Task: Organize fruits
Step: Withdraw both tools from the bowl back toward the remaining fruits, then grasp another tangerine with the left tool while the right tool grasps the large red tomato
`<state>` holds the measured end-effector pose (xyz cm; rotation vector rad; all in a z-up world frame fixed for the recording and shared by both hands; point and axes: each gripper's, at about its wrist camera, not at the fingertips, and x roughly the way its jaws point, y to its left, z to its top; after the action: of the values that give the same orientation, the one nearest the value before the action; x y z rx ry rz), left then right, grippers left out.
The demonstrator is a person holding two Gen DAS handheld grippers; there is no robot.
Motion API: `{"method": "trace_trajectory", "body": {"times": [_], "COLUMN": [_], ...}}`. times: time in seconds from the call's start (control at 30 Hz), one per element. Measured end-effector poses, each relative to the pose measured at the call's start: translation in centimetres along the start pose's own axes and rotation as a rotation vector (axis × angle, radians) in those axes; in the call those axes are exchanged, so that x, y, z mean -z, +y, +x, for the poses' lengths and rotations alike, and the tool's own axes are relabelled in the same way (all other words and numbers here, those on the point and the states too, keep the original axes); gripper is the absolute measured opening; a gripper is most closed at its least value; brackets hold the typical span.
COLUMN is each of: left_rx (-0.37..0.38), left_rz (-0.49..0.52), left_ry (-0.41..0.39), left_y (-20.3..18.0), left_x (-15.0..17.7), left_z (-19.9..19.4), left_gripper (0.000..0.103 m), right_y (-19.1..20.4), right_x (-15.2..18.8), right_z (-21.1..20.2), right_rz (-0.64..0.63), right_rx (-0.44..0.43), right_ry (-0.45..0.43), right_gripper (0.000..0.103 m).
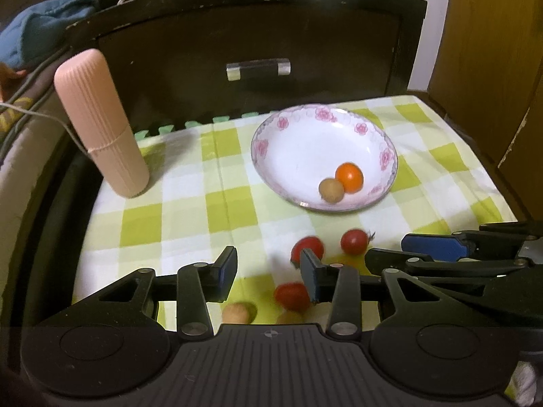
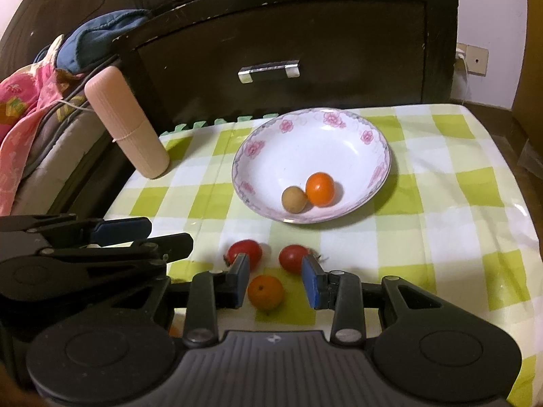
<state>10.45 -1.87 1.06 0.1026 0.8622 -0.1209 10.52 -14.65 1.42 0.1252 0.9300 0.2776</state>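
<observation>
A white bowl with a pink flower rim holds a small orange fruit and a tan fruit. On the green-checked cloth in front of it lie three red tomatoes, two of them also in the right wrist view. Two tan fruits lie near my left gripper, which is open and empty. My right gripper is open; a small orange lies between its fingers, close to the left pad.
A pink ribbed cylinder case leans at the cloth's back left corner. A dark drawer front with a metal handle stands right behind the bowl. Bedding and clothes pile up at left. The two grippers sit side by side, close together.
</observation>
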Motion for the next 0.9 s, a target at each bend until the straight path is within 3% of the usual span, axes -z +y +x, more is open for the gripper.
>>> {"method": "trace_trajectory", "body": {"times": [0.5, 0.7, 0.9], "left_rx": [-0.003, 0.023, 0.001], "left_rz": [-0.044, -0.094, -0.033], "left_ry": [0.122, 0.150, 0.200], "left_y": [3.3, 4.7, 4.4], "left_x": [4.1, 5.1, 7.2], "left_z": [-1.3, -1.8, -3.0], "left_gripper": [0.051, 0.069, 0.069], "right_y": [3.8, 4.1, 4.6], "right_x": [3.2, 3.8, 3.8], "right_z": [0.6, 0.9, 0.6], "right_rz": [-0.076, -0.090, -0.102], "right_rx": [-0.092, -0.096, -0.124], "right_ry": [0.092, 0.131, 0.127], "right_gripper": [0.034, 0.039, 0.039]}}
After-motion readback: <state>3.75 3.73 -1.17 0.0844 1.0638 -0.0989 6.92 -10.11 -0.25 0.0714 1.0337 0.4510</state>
